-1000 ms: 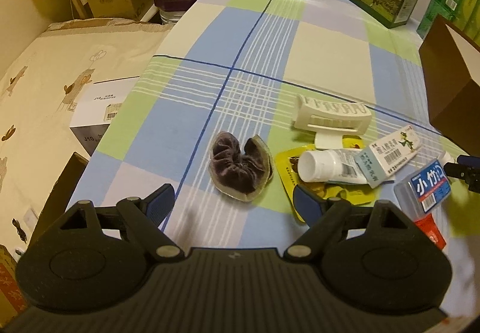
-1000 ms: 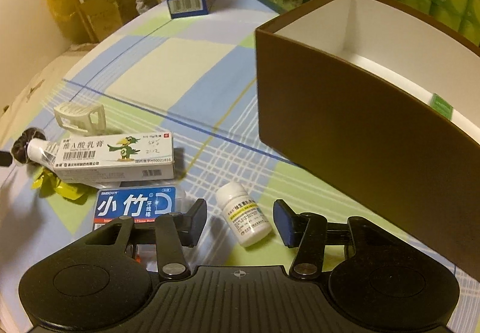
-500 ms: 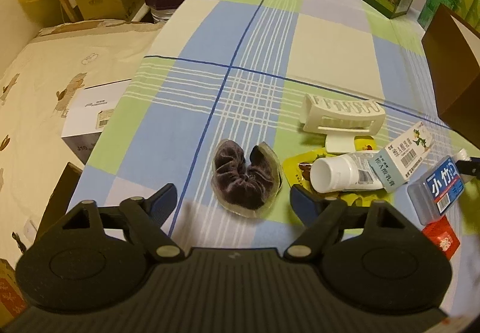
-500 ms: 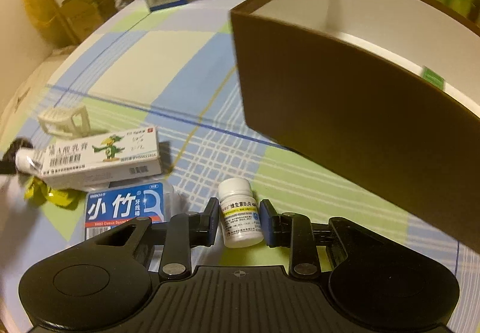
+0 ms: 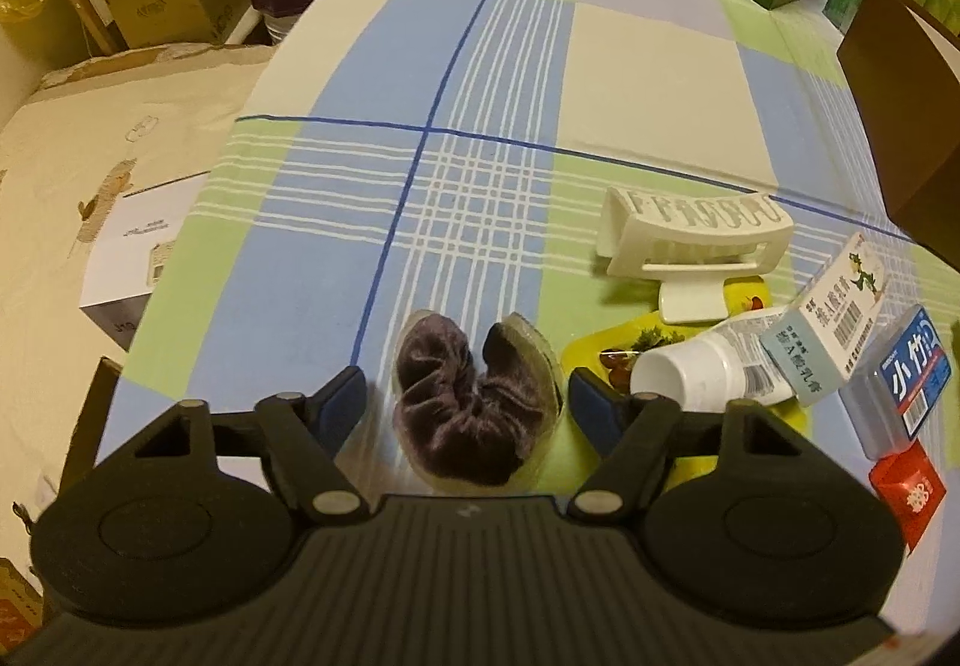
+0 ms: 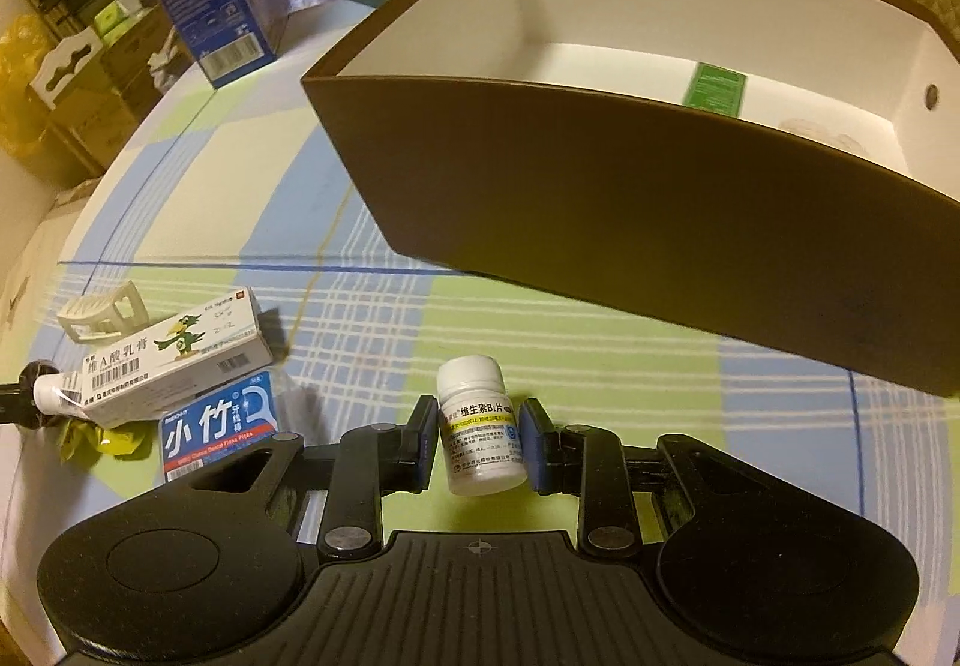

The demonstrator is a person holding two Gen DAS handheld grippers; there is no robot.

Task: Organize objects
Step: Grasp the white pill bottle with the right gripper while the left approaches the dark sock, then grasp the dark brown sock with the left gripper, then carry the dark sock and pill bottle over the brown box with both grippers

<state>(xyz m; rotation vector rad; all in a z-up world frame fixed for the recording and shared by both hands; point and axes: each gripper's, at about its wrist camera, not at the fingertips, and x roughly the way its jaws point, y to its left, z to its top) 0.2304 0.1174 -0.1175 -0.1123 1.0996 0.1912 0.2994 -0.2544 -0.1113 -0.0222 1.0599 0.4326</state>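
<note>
Right gripper (image 6: 478, 444) pinches the bottle (image 6: 482, 426), upright, box (image 6: 630, 222) just beyond; left gripper (image 5: 467, 402), jaws spread, straddles the scrunchie (image 5: 471, 408).

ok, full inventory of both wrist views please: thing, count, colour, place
pill bottle: 1, white, between right jaws
brown box: 1, white inside, ahead of right gripper
scrunchie: 1, dark purple, between left jaws
hair claw: 1, white, right of scrunchie
ointment carton: 1, white, atop tube
tube: 1, white, on yellow packet
floss box: 1, blue label
red packet: 1
left gripper: open
right gripper: closed on bottle
</note>
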